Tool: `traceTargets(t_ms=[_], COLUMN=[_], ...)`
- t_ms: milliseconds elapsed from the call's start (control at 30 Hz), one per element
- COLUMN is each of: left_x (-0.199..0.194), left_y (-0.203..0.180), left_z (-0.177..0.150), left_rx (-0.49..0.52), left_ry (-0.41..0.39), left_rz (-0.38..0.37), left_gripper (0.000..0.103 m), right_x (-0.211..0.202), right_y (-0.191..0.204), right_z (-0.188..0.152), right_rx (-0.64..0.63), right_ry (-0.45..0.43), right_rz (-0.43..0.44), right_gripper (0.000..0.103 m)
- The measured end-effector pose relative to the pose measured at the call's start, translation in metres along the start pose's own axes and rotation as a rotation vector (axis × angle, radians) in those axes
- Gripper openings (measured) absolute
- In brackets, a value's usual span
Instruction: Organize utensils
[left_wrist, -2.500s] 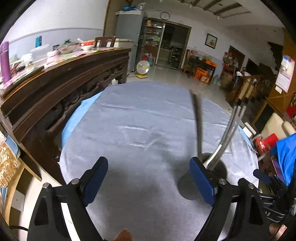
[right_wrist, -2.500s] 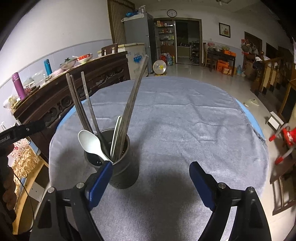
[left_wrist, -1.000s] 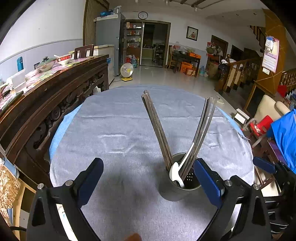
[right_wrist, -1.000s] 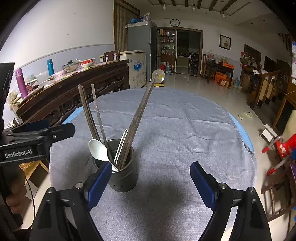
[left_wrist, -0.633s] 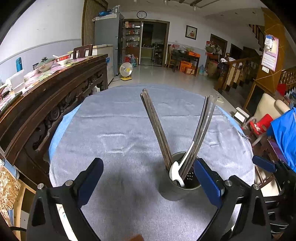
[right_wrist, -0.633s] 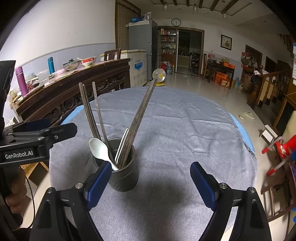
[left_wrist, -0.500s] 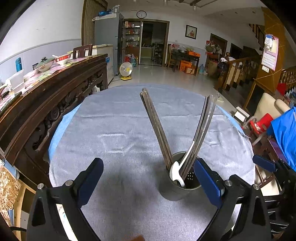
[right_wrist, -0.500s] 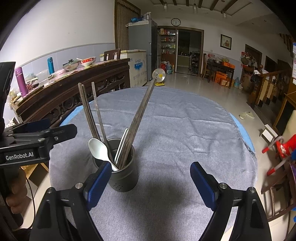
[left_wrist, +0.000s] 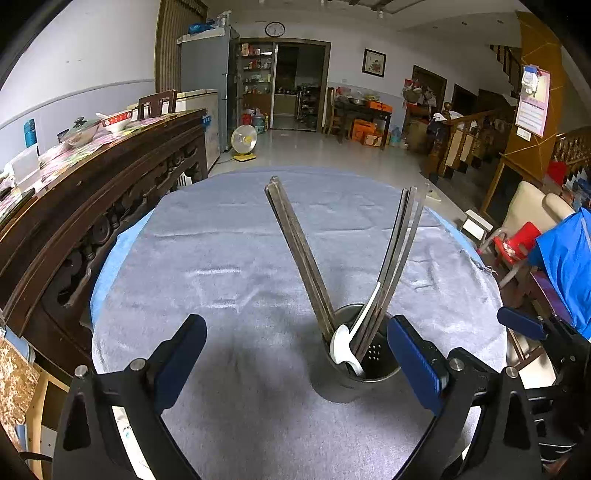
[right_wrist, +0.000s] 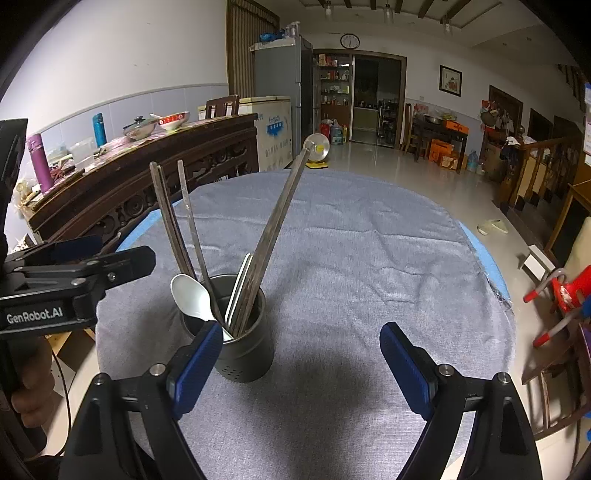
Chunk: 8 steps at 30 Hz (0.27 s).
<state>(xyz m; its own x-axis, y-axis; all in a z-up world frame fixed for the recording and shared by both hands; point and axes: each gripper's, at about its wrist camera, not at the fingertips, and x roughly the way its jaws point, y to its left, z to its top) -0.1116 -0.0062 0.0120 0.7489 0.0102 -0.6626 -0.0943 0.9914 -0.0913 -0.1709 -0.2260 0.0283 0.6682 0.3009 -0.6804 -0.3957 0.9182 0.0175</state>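
Change: both claws pulled back from the cup since a moment ago, so the job looks about done.
Left claw (left_wrist: 295, 354): wide open, holds nothing.
Cup (right_wrist: 243, 350): stands up on the gray cloth (right_wrist: 369, 258), between the two claws.
Sticks (right_wrist: 275, 236): long ends point up, leaning apart like a V.
Spoon (right_wrist: 192, 297): in the cup, bowl end up.
Right claw (right_wrist: 301, 362): wide open, holds nothing.

Dim indoor light, ceiling lamps overhead; soft shadows pool on the grey cloth-covered round counter (right_wrist: 369, 266). Sharp focus; fisheye bends edges, corners black.
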Motion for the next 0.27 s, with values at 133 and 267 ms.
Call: traceTargets(t_ms=[133,267], left_x=[0.002,0.0032], left_y=[-0.0001,-0.0009], left_z=[0.0011,0.0021], left_rx=[-0.004,-0.001], left_ry=[0.004,0.005], left_rz=[-0.015,-0.018], left_gripper=[0.098,0.098], right_x=[0.0029,0.0042], right_y=[-0.0005,-0.001], right_z=[-0.0002,-0.0007], right_rx=[0.005,0.006], right_ry=[0.004,0.005], right_rz=[-0.001,-0.002], right_gripper=[0.089,0.089])
